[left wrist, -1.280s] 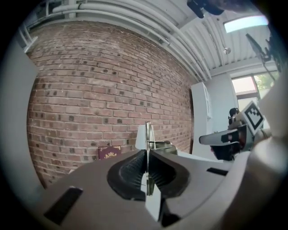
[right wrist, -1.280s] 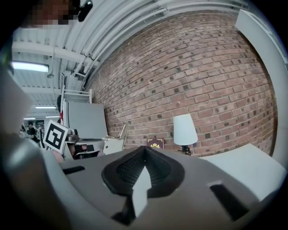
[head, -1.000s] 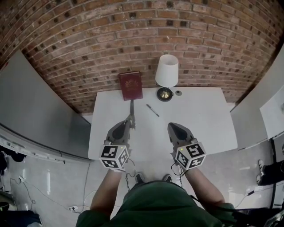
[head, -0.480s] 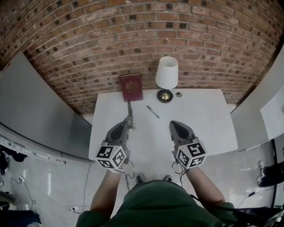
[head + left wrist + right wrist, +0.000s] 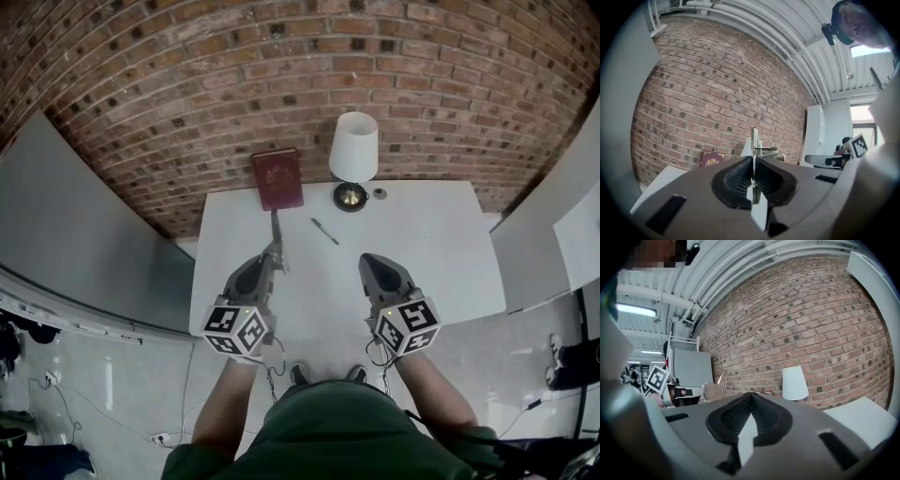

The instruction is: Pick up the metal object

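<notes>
Head view first. My left hand-held gripper (image 5: 273,258) is clamped on the metal object (image 5: 277,230), a thin flat strip that juts forward out of the jaws. It hangs over the white table (image 5: 431,253) and points toward the red book (image 5: 277,178) propped against the brick wall. My right hand-held gripper (image 5: 368,262) hovers alongside, well apart from the pen (image 5: 324,232) and the lamp (image 5: 353,150).

In the left gripper view the pads press on both faces of the strip. I see it edge-on and standing upright between them, with the book beyond and to its left.

In the right gripper view the jaws are together with nothing between them. The lamp is ahead, and the left hand-held gripper with its strip shows off to the side.

I judge the grasp made and the strip off the table, so the pick-up is in its holding stage. Next I would keep the clamp firm and raise it level. A strip this thin could pivot in the pads if I roll the wrist. The right one should stay clear.
</notes>
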Demonstrator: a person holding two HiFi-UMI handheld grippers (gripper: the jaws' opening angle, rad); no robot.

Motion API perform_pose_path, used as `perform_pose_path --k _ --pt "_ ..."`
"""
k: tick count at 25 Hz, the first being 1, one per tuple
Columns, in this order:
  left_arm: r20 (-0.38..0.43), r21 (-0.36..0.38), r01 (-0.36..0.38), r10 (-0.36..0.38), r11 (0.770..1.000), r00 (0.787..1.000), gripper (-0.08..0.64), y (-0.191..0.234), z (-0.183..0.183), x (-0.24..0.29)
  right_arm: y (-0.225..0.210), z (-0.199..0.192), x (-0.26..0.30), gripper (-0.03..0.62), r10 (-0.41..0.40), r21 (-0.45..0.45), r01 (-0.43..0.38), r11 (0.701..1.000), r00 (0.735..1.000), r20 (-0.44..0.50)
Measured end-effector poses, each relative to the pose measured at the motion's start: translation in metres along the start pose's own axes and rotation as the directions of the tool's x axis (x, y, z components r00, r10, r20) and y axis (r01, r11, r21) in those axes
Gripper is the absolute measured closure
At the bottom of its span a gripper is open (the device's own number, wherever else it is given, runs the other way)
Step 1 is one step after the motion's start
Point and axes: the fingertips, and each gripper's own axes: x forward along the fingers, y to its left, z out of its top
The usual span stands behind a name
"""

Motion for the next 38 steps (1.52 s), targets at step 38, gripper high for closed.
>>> perform_pose_path --k 38 --pt "-0.027 -0.040 0.004 -0.005 0.999 1.000 0.549 0.015 -0.013 0.005 -0.002 -0.011 0.006 0.589 -0.020 0.020 0.021 1.000 0.999 -0.028"
